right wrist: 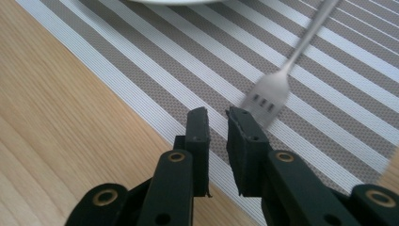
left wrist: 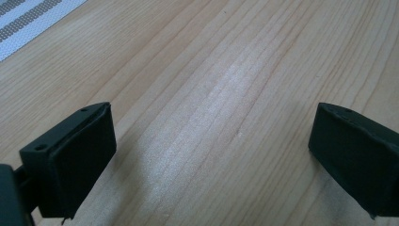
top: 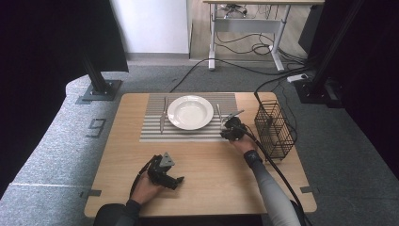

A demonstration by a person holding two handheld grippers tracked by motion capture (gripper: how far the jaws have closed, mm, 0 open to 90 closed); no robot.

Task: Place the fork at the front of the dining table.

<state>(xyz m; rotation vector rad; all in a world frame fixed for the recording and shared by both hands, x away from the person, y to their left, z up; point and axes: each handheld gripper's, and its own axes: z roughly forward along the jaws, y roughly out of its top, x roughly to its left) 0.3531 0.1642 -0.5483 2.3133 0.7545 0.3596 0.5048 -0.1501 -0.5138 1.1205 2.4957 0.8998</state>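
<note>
- Beside the white plate (top: pixel 190 112), on its right, the right gripper (top: pixel 227 128) hovers low over the near end of the striped placemat (top: pixel 153 127), with a fork (right wrist: pixel 272 89) just ahead of its tips.
- Its jaws are nearly pressed together, a thin gap between them and nothing in it; the blurred fork head lies just beyond and to one side of the pads (right wrist: pixel 201 141), and I cannot tell if it touches them.
- On the far side of the plate from that fork, another piece of cutlery (top: pixel 163 114) lies on the placemat; a black wire basket (top: pixel 274 128) stands further right of the plate, past the right gripper.
- Well nearer the person than the plate, the left gripper (top: pixel 179 181) rests on the bare wooden table (left wrist: pixel 244 70), jaws spread wide and empty.
- My reading: the place setting is being laid or cleared, and the fork is the item in hand.
- Next, the fork probably needs a clean pinch on its handle, or a release if it is already placed.
</note>
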